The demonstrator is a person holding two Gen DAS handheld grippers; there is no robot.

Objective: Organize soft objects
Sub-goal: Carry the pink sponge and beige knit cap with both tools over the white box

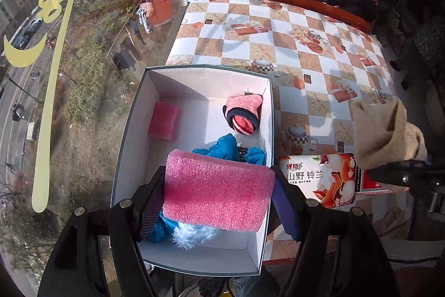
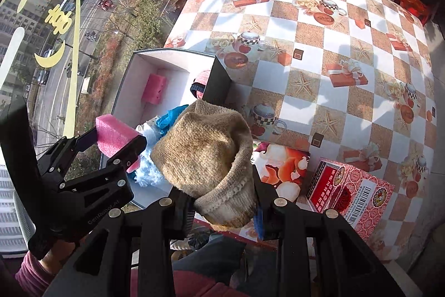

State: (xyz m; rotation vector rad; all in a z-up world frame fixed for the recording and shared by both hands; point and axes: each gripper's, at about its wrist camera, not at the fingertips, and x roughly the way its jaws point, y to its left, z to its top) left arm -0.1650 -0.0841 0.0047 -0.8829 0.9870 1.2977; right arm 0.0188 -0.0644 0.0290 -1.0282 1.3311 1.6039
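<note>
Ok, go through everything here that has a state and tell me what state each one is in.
Left gripper: shut on the foam block, above the box.
Right gripper: shut on the tan hat.
Box: open, lid off, partly filled.
Small foam piece: lying in the box by its wall.
Red knit item: lying in the box.
Blue cloth: crumpled in the box.
Tissue pack: flat on the table.
Red carton: closed, on the table.

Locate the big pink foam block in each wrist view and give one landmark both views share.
Left wrist view: big pink foam block sits low at centre, clamped between the left tongs, above the white box.
Right wrist view: the same block is at the left, mid-height, in those tongs, beside the beige knit hat.
Shared landmark: the small pink foam piece inside the box.
</note>
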